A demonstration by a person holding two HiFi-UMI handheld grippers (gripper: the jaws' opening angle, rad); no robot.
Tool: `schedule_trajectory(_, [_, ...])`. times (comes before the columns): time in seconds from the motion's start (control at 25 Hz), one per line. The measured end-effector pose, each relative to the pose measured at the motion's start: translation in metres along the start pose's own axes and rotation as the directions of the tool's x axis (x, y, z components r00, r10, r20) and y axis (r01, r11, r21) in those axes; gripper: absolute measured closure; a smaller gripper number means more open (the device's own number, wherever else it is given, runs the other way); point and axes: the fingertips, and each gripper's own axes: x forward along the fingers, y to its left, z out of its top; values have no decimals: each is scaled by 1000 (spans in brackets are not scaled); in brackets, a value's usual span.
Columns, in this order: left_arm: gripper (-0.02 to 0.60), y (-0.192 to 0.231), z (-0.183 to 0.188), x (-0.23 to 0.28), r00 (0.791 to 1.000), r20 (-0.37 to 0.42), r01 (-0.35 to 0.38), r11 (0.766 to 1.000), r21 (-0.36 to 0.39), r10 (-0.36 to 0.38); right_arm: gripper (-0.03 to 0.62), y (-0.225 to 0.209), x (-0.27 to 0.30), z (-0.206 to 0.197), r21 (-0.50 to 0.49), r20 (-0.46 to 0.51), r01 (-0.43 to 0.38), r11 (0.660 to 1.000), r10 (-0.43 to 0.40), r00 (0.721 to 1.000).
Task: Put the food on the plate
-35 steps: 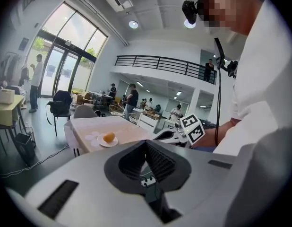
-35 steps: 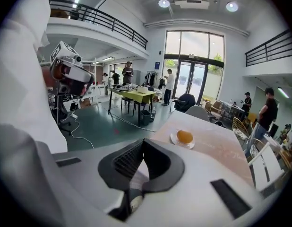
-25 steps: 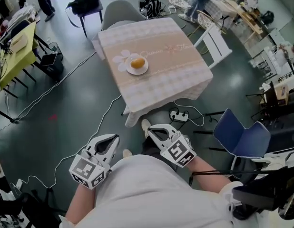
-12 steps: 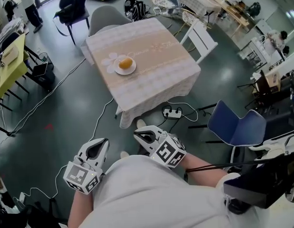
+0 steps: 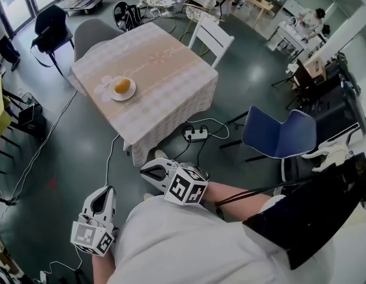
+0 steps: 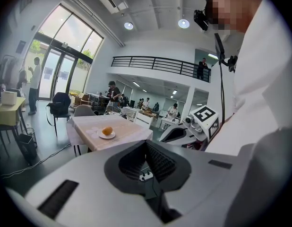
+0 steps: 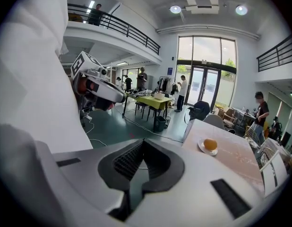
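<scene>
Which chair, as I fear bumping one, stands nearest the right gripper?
The blue chair, apart on the floor; the white chair and the grey chair stand farther from the right gripper, at the table.

1 blue chair near the clothed table; 1 power strip lies between.

Orange food, white plate, beige checked tablecloth.
</scene>
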Motion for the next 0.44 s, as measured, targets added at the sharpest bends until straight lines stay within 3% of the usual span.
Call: schedule_trajectory(0.44, [572,6,-1,6,1000,-5,9,1000,-14,-9,582,-9,4,3,-2,-10,1,1000,-1,1000])
